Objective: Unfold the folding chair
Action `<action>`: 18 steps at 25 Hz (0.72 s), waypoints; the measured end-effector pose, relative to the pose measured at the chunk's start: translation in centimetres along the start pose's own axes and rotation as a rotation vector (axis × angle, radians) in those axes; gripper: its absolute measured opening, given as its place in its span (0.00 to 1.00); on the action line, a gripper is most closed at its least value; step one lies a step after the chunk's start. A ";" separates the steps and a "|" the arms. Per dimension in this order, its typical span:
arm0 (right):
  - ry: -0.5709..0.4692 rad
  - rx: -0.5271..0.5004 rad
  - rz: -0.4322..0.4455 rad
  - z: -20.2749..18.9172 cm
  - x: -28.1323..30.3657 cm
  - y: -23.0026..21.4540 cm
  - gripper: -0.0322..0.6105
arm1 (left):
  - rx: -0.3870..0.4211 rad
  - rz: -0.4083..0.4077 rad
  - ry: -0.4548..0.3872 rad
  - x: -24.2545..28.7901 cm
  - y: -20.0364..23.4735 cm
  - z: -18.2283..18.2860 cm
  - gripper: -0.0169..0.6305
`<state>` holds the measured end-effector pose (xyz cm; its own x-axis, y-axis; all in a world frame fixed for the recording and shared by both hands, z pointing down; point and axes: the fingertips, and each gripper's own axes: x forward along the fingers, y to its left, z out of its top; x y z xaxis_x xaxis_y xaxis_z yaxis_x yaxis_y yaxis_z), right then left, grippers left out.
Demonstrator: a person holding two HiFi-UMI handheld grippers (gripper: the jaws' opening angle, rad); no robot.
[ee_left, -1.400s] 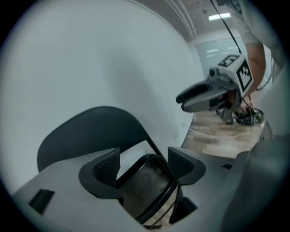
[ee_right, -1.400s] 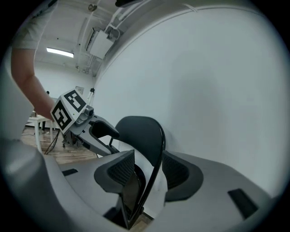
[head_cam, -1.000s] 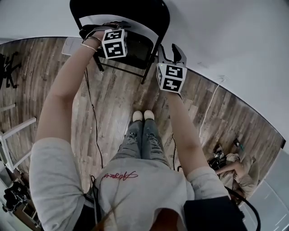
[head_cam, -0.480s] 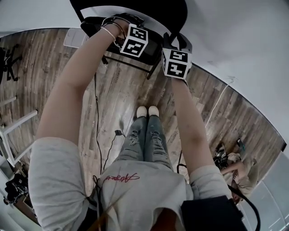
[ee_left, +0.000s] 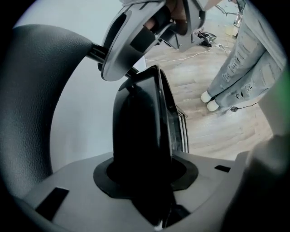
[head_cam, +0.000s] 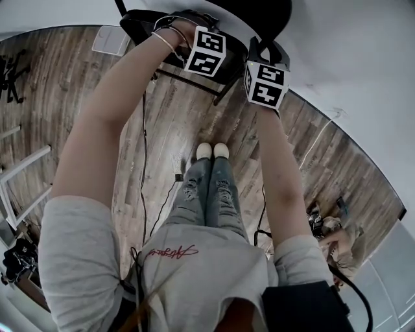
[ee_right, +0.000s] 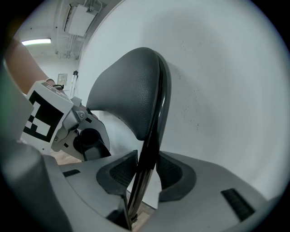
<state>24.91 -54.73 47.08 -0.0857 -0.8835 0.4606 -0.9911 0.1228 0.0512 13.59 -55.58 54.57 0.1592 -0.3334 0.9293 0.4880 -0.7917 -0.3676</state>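
The chair [head_cam: 256, 13] stands against the white wall [ee_right: 217, 90], right in front of both tongs. The left tongs [ee_left: 145, 174] point down at it. They have just been closing, and now they squeeze the edge of the black seat [ee_left: 138, 122], which sits between them. The right tongs [ee_right: 145, 174] are just beside the left ones. They have just been closing too, and they pinch the thin black bar [ee_right: 152, 136] at the side of the chair's back [ee_right: 129, 95]. The soft back rises above the right tongs. The wood floor [head_cam: 162, 130] lies below both tongs, and the person's shoes [head_cam: 213, 150] are behind them.
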 end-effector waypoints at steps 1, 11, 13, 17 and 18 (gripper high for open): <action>0.000 -0.003 0.005 0.0 0.0 0.0 0.26 | -0.002 0.007 0.002 -0.2 -0.2 0.0 0.31; -0.001 -0.020 0.044 -0.8 -0.8 0.8 0.27 | -0.013 0.184 0.031 -3.4 -5.1 0.4 0.30; -0.006 -0.010 0.042 -1.1 -0.8 0.8 0.27 | -0.015 0.241 0.039 -4.0 -6.3 0.5 0.30; -0.035 -0.012 0.011 -1.6 -1.4 1.2 0.27 | -0.018 0.332 0.057 -5.1 -8.8 0.6 0.30; -0.047 -0.006 0.002 -1.8 -1.6 1.2 0.27 | -0.015 0.352 0.059 -5.4 -9.5 0.6 0.29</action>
<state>24.01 -52.33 47.97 -0.0929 -0.9034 0.4186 -0.9903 0.1274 0.0552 8.64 -46.01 53.10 0.2654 -0.6156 0.7420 0.3995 -0.6302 -0.6657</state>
